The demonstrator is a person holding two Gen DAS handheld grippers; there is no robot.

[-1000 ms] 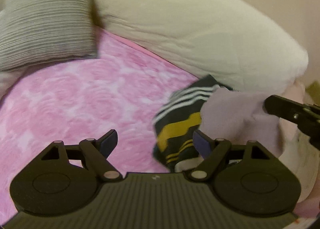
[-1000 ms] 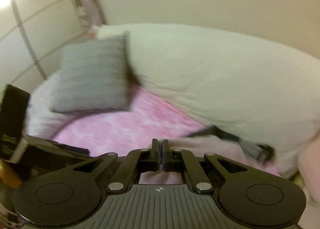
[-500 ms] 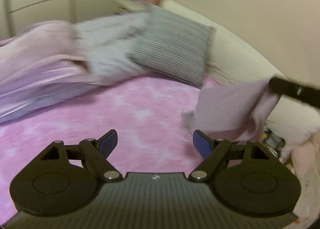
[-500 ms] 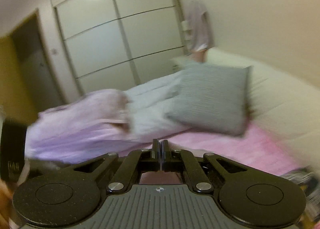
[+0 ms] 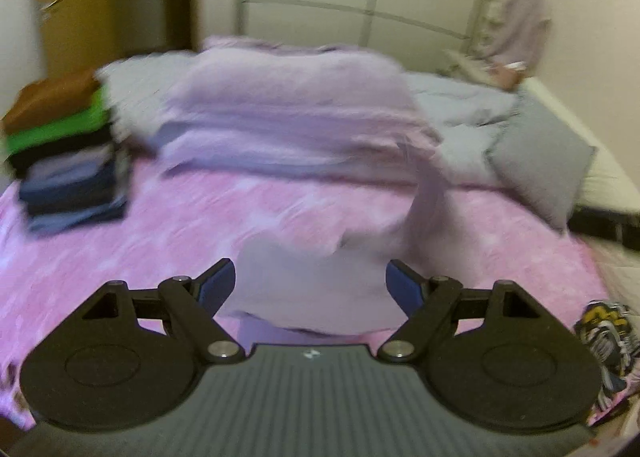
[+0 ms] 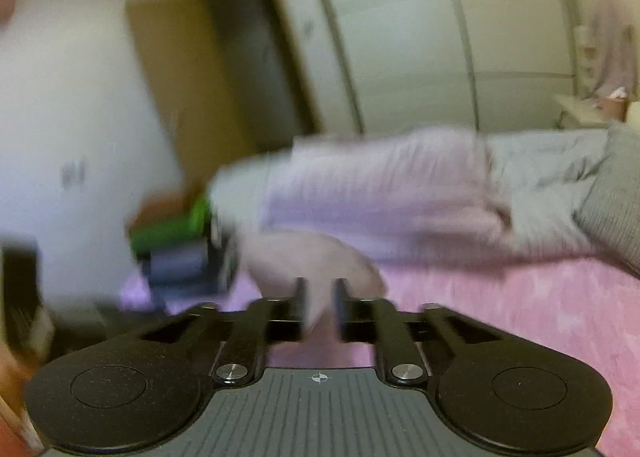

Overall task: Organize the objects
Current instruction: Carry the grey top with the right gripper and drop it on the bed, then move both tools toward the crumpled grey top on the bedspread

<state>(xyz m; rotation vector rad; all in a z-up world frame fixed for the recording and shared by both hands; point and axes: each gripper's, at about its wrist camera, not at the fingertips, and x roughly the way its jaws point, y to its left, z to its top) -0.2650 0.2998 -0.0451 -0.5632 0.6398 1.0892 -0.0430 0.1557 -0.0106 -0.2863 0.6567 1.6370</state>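
Note:
A pale lilac cloth lies crumpled on the pink bedspread, right in front of my open, empty left gripper. A strip of it rises up to the right. In the blurred right wrist view the same pale cloth sits just ahead of my right gripper, whose fingers stand a small gap apart with cloth showing between them. A stack of folded clothes, brown and green on top, stands at the bed's far left; it also shows in the right wrist view.
A heaped lilac blanket and grey duvet lie across the far side of the bed. A grey striped pillow leans at the right. A black-and-yellow striped garment lies at the near right edge. Wardrobe doors stand behind.
Both views have swung left from the white cushion toward the wardrobe and the clothes stack. The lilac cloth has come down onto the bedspread. My right gripper's fingers have parted from fully shut.

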